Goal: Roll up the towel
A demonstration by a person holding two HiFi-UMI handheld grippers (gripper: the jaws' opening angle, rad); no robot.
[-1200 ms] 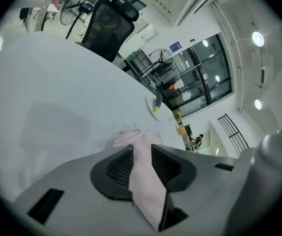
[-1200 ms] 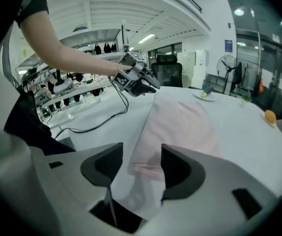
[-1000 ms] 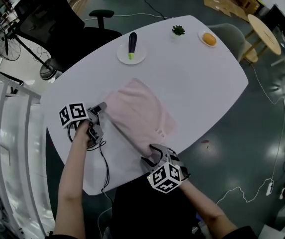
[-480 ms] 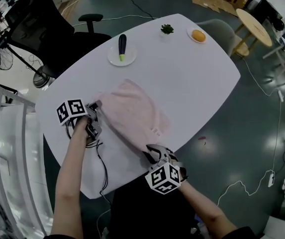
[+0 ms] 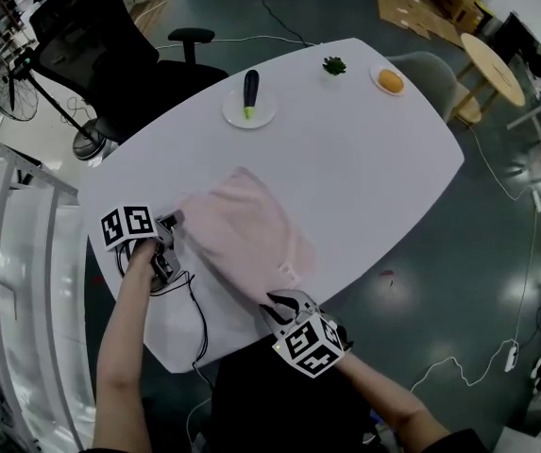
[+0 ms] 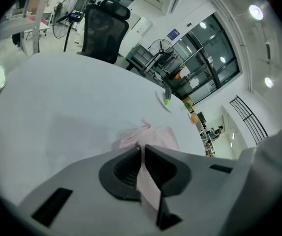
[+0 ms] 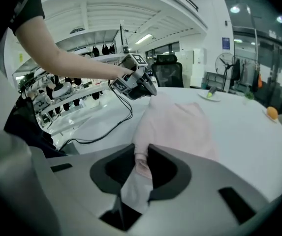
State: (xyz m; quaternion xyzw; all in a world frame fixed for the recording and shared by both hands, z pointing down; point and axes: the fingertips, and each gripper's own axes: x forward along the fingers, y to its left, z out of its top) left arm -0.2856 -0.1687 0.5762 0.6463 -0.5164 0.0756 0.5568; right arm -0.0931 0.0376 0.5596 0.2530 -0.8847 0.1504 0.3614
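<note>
- Towel (image 5: 242, 229): pink, on the white table (image 5: 374, 149), spanning the gap between the two grippers; near edge slightly lifted, the rest slack on the top
- Left gripper (image 5: 170, 223): jaws have just been closing and are now clenched on a thin fold at one near corner; the cloth passes between the pads and spreads out ahead of it, a little to its right
- Right gripper (image 5: 284, 302): jaws have also just been closing and now pinch a thicker bunch at the other near corner; the towel runs straight ahead of it, toward the left gripper
- Why held so (judgement): one corner in each gripper keeps the near edge straight, so it can be turned over as a single line to start the roll; no roll formed yet
- Axis: the long axis appears to run from gripper to gripper, along the held edge; the short side points away from both, toward the plate (image 5: 268, 114) well beyond
- Black cable (image 5: 194, 300) trails behind the left gripper, apart from the cloth
</note>
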